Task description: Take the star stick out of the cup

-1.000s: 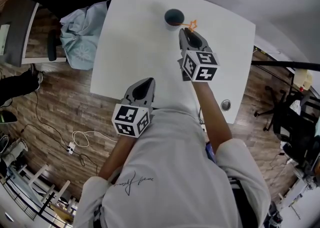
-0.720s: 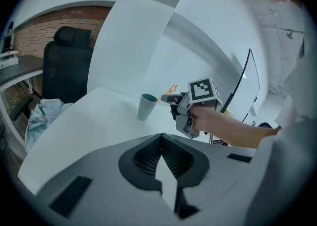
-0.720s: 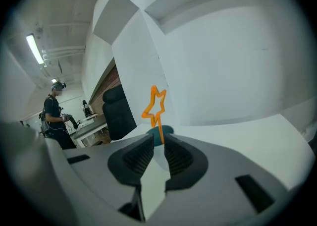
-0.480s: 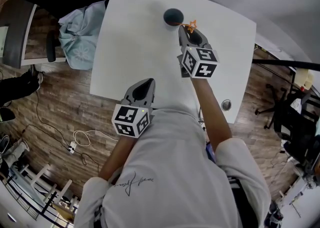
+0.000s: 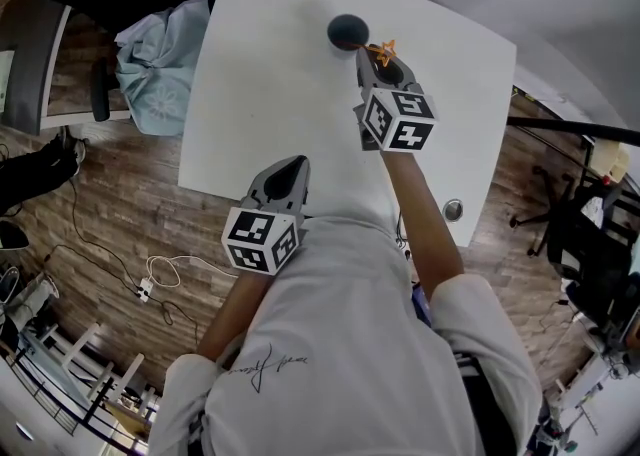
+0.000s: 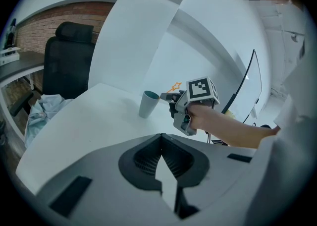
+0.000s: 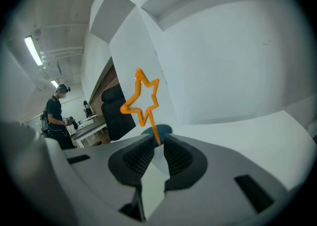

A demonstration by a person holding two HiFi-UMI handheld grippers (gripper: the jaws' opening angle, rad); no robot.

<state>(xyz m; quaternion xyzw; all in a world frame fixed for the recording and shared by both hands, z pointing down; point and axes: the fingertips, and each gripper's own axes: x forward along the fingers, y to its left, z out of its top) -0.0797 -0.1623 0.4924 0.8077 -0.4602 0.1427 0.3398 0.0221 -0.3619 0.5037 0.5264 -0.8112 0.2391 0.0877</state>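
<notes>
Closest to the head camera is the person's grey shirt (image 5: 330,344), with a line of cursive script (image 5: 265,364) on it that's too small and curly for me to read. The left gripper (image 5: 297,161) sits at the near edge of the white tabletop (image 5: 260,74), its fingers pressed together with nothing between them. That's plain in its own view, though the tips cut off the strip of tabletop right in front of them.

Further out, the right gripper (image 5: 367,54) has its fingers pinching the thin stem of the orange star stick (image 7: 142,102), and the star head stands up above the fingertips. The lower end of the stem is swallowed by the fingers, so I can't say whether it's in the cup or already out. The cup (image 5: 347,32) is just beyond and to the left of the fingertips. In the right gripper view only a sliver of its teal rim (image 7: 157,131) peeks over the fingers. From the left gripper view the star shows beside the cup (image 6: 148,103), not over its mouth.

The marker cubes (image 5: 398,119) carry black-and-white square patterns, nothing I can read as words.

Past the tabletop there's a black office chair (image 6: 69,66) with a light blue cloth (image 5: 160,64) bunched up on it, and far back a person (image 7: 55,113) stands by a desk, too tiny for details.
</notes>
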